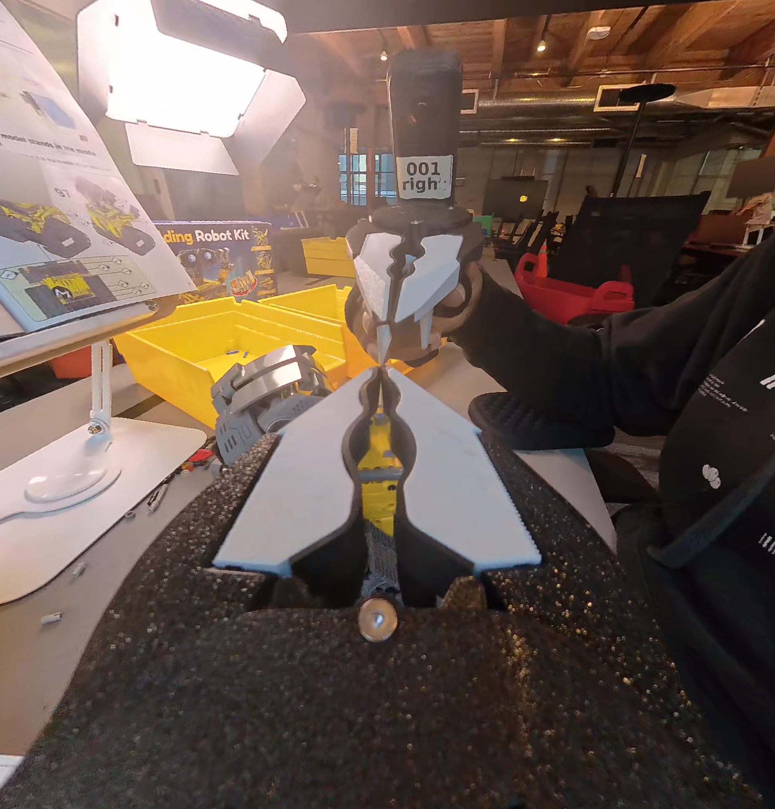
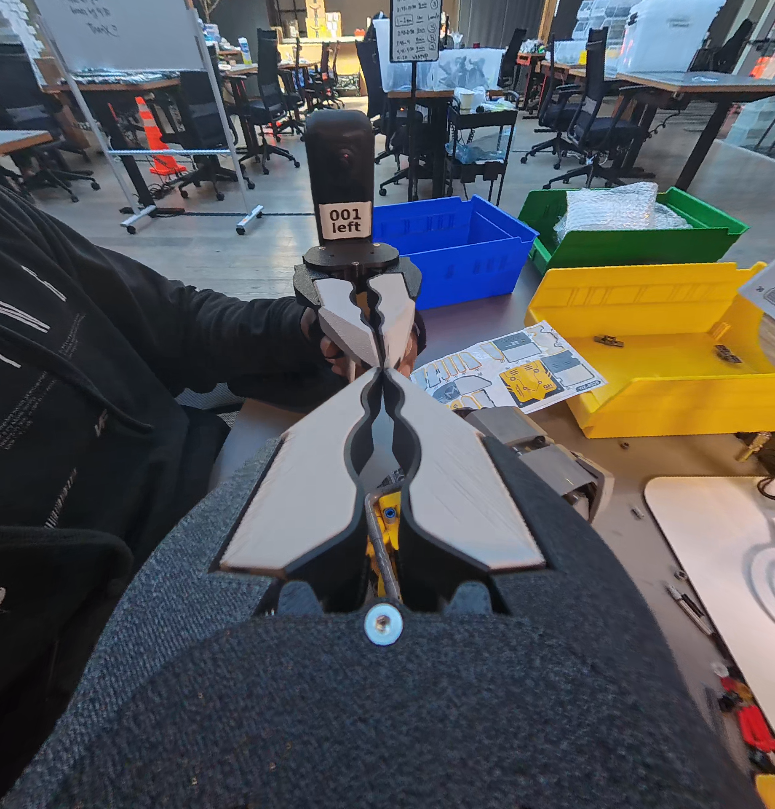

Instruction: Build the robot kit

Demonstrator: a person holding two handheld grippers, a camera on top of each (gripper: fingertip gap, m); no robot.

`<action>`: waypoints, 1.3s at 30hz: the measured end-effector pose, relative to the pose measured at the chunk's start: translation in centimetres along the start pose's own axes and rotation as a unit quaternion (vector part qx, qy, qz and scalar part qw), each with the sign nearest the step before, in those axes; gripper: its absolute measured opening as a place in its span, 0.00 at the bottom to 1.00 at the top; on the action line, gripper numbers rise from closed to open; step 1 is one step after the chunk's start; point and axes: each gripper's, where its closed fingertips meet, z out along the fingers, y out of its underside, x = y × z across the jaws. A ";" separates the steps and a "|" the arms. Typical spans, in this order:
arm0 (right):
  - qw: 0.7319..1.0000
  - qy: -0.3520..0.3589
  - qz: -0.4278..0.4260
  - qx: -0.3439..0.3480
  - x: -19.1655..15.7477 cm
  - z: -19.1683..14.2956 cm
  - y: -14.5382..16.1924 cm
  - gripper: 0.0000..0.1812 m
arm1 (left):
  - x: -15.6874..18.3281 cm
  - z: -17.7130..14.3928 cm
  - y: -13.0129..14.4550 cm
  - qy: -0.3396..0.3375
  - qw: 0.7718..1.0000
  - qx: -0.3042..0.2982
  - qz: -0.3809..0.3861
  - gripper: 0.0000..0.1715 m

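My left gripper (image 1: pixel 379 372) and my right gripper (image 2: pixel 383 372) are both shut and meet tip to tip above the table. A thin pale strip (image 1: pixel 379 394) shows edge-on between the left jaws, pinched at the tips. The right gripper's tips (image 1: pixel 382 357) touch its far end; whether they grip it is hidden. The left gripper also shows in the right wrist view (image 2: pixel 382 361). A grey and yellow toy robot model (image 1: pixel 263 394) stands on the table below the grippers and shows in the right wrist view (image 2: pixel 539 446). A sticker sheet (image 2: pixel 508 367) lies beyond it.
Yellow bins (image 1: pixel 193 350) and a kit box (image 1: pixel 228 258) stand behind the model. An instruction booklet sits on a white stand (image 1: pixel 49 481) at the left. A blue bin (image 2: pixel 460 249), a green bin (image 2: pixel 631 249) and a yellow bin (image 2: pixel 666 363) stand at the right. Small loose parts (image 1: pixel 158 499) lie about. Both grippers' tips are close together, under 4 cm apart.
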 end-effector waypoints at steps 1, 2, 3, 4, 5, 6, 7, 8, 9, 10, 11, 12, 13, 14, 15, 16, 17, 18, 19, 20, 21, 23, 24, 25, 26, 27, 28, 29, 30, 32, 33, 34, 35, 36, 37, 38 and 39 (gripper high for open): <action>1.000 -0.003 0.002 0.003 -0.1 0.0 -0.1 0.00 | 0.2 0.0 -0.1 0.008 1.000 0.005 -0.007 0.00; 1.000 -0.006 0.004 0.007 -0.2 0.0 -0.2 0.00 | 0.4 -0.1 -0.3 0.017 1.000 0.011 -0.016 0.00; 1.000 -0.009 0.006 0.014 -0.3 -0.1 -0.5 0.00 | 0.6 -0.1 -0.5 0.030 0.999 0.021 -0.028 0.00; 1.000 -0.013 0.007 0.026 -0.4 -0.2 -0.9 0.00 | 0.9 -0.3 -0.9 0.047 0.997 0.035 -0.045 0.00; 0.999 -0.018 0.007 0.037 -0.5 -0.2 -1.2 0.02 | 1.3 -0.4 -1.4 0.065 0.995 0.051 -0.064 0.00; 0.999 -0.021 0.006 0.049 -0.6 -0.2 -1.6 0.07 | 1.6 -0.5 -1.8 0.082 0.991 0.067 -0.081 0.00; 0.998 -0.023 0.002 0.060 -0.8 -0.3 -2.0 0.11 | 1.8 -0.7 -2.2 0.097 0.987 0.084 -0.097 0.00; 0.997 -0.027 -0.006 0.071 -1.0 -0.4 -2.3 0.13 | 1.9 -1.0 -2.7 0.111 0.982 0.103 -0.112 0.00; 0.996 -0.033 -0.016 0.081 -1.3 -0.6 -2.6 0.15 | 1.9 -1.2 -3.2 0.123 0.976 0.123 -0.129 0.00; 0.995 -0.037 -0.027 0.087 -1.6 -0.6 -2.8 0.16 | 1.8 -1.5 -3.6 0.129 0.971 0.140 -0.143 0.00; 0.995 -0.039 -0.039 0.087 -1.8 -0.6 -2.8 0.17 | 1.6 -1.8 -4.0 0.134 0.967 0.155 -0.154 0.00; 0.994 -0.037 -0.050 0.085 -2.0 -0.4 -2.7 0.17 | 1.6 -2.0 -4.3 0.142 0.961 0.170 -0.166 0.00; 0.994 -0.033 -0.059 0.082 -2.0 -0.1 -2.5 0.17 | 1.5 -2.3 -4.6 0.149 0.955 0.184 -0.177 0.00; 0.995 -0.027 -0.066 0.076 -2.0 0.3 -2.2 0.17 | 1.4 -2.4 -4.7 0.152 0.951 0.194 -0.185 0.00; 0.995 -0.026 -0.073 0.070 -2.2 0.9 -1.9 0.17 | 1.3 -2.4 -4.7 0.153 0.949 0.199 -0.190 0.00; 0.994 -0.024 -0.081 0.067 -2.4 1.4 -1.7 0.16 | 1.2 -2.4 -4.7 0.152 0.948 0.202 -0.192 0.00; 0.994 -0.013 -0.089 0.068 -2.3 1.9 -1.7 0.13 | 1.1 -2.4 -4.6 0.151 0.948 0.203 -0.194 0.00; 0.993 0.002 -0.097 0.069 -2.1 2.2 -1.6 0.09 | 1.0 -2.4 -4.6 0.148 0.948 0.204 -0.194 0.00; 0.992 0.014 -0.105 0.070 -2.0 2.5 -1.7 0.07 | 0.9 -2.4 -4.5 0.145 0.948 0.205 -0.193 0.00; 0.991 0.022 -0.109 0.072 -1.9 2.6 -1.8 0.06 | 0.7 -2.4 -4.5 0.142 0.949 0.206 -0.194 0.00; 0.991 0.029 -0.109 0.076 -1.8 2.6 -1.9 0.05 | 0.6 -2.5 -4.5 0.138 0.949 0.208 -0.194 0.00; 0.989 0.047 -0.109 0.088 -1.4 2.3 -2.3 0.01 | 0.3 -2.6 -4.5 0.132 0.949 0.210 -0.194 0.00; 0.988 0.054 -0.109 0.091 -1.1 2.2 -2.5 0.00 | 0.2 -2.6 -4.5 0.130 0.949 0.211 -0.194 0.00; 0.988 0.057 -0.109 0.090 -1.0 2.1 -2.5 0.00 | 0.1 -2.6 -4.5 0.127 0.950 0.209 -0.193 0.00; 0.988 0.062 -0.110 0.088 -0.9 2.1 -2.4 0.00 | 0.1 -2.5 -4.4 0.124 0.951 0.208 -0.192 0.00; 0.988 0.066 -0.111 0.088 -0.8 2.0 -2.5 0.00 | -0.1 -2.5 -4.4 0.118 0.952 0.207 -0.192 0.00; 0.987 0.069 -0.112 0.088 -0.7 2.0 -2.5 0.00 | -0.3 -2.4 -4.3 0.109 0.953 0.206 -0.192 0.00; 0.987 0.074 -0.113 0.085 -0.6 2.0 -2.5 0.00 | -0.7 -2.3 -4.1 0.097 0.955 0.204 -0.193 0.00; 0.987 0.085 -0.116 0.079 -0.3 1.9 -2.4 0.00 | -1.1 -2.2 -3.9 0.083 0.957 0.198 -0.195 0.00; 0.981 0.127 -0.133 0.059 0.9 1.7 -2.1 0.00 | -2.4 -1.9 -3.2 0.033 0.964 0.179 -0.196 0.04; 0.977 0.151 -0.141 0.052 1.5 1.5 -2.1 0.00 | -3.1 -2.0 -3.0 0.007 0.965 0.174 -0.195 0.06; 0.973 0.176 -0.143 0.049 2.2 1.1 -2.2 0.00 | -3.8 -2.2 -3.0 -0.016 0.965 0.174 -0.194 0.08; 0.968 0.204 -0.142 0.043 3.0 0.6 -2.2 0.00 | -4.3 -2.4 -2.9 -0.034 0.965 0.173 -0.193 0.10; 0.959 0.236 -0.151 0.034 3.9 0.1 -2.3 0.00 | -4.5 -2.5 -2.9 -0.045 0.966 0.170 -0.192 0.12; 0.947 0.270 -0.170 0.022 4.7 -0.5 -2.3 0.00 | -4.5 -2.5 -2.9 -0.047 0.966 0.166 -0.192 0.13; 0.934 0.299 -0.194 0.008 5.3 -0.9 -2.2 0.00 | -4.3 -2.4 -3.0 -0.044 0.966 0.163 -0.194 0.13; 0.920 0.325 -0.217 -0.008 5.7 -1.1 -2.1 0.00 | -4.0 -2.1 -3.1 -0.041 0.966 0.163 -0.197 0.14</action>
